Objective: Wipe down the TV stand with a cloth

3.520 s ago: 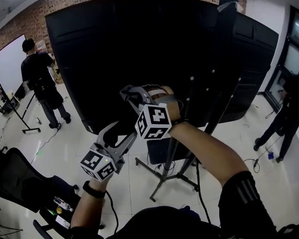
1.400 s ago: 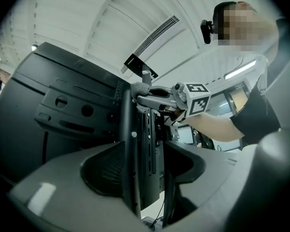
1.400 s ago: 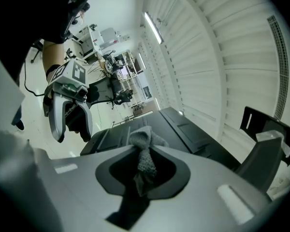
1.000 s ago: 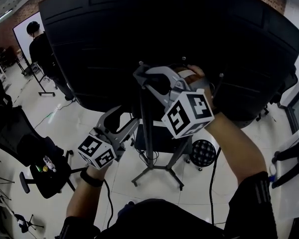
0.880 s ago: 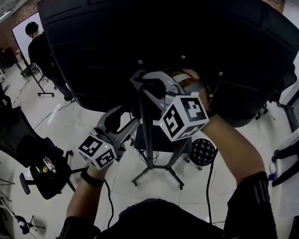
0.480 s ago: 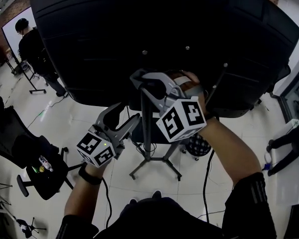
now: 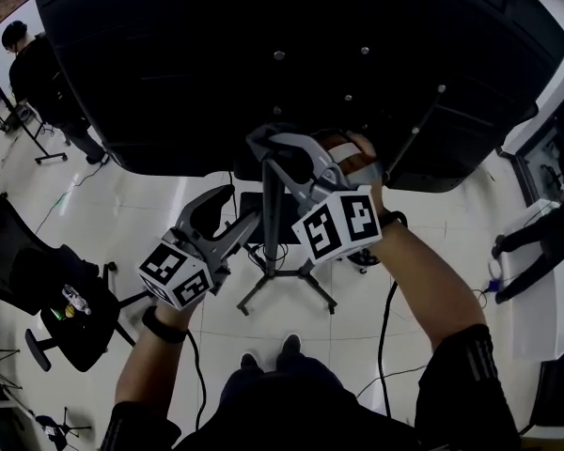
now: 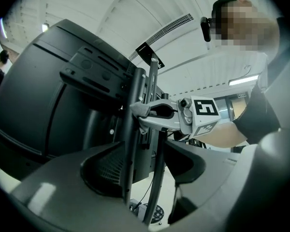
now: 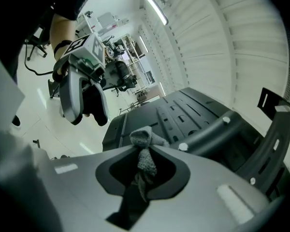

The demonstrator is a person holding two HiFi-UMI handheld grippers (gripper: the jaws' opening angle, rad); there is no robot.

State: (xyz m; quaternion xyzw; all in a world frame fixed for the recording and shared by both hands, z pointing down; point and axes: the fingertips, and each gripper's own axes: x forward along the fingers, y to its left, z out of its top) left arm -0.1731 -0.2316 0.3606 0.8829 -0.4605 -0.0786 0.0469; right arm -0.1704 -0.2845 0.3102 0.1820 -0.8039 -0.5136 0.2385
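The TV stand is a black metal pole [image 7: 271, 216] on splayed floor legs [image 7: 305, 287], carrying a big black TV whose back [image 7: 197, 64] fills the top of the head view. My right gripper [image 7: 263, 148] is up against the pole just under the TV, shut on a small grey cloth [image 9: 144, 151]. The left gripper view shows that cloth [image 8: 140, 109] pressed to the stand's uprights [image 8: 131, 139]. My left gripper [image 7: 237, 205] hovers lower left of the pole, open and holding nothing.
A black office chair [image 7: 52, 294] stands on the pale tiled floor at the left. One person [image 7: 33, 69] is at the upper left, another [image 7: 536, 242] at the right edge. A cable [image 7: 383, 332] trails over the floor beside the stand's legs.
My view has swung further round behind the TV. The right gripper with the cloth has gone from the TV's lower edge to the pole and stays there. The left gripper has risen slightly.
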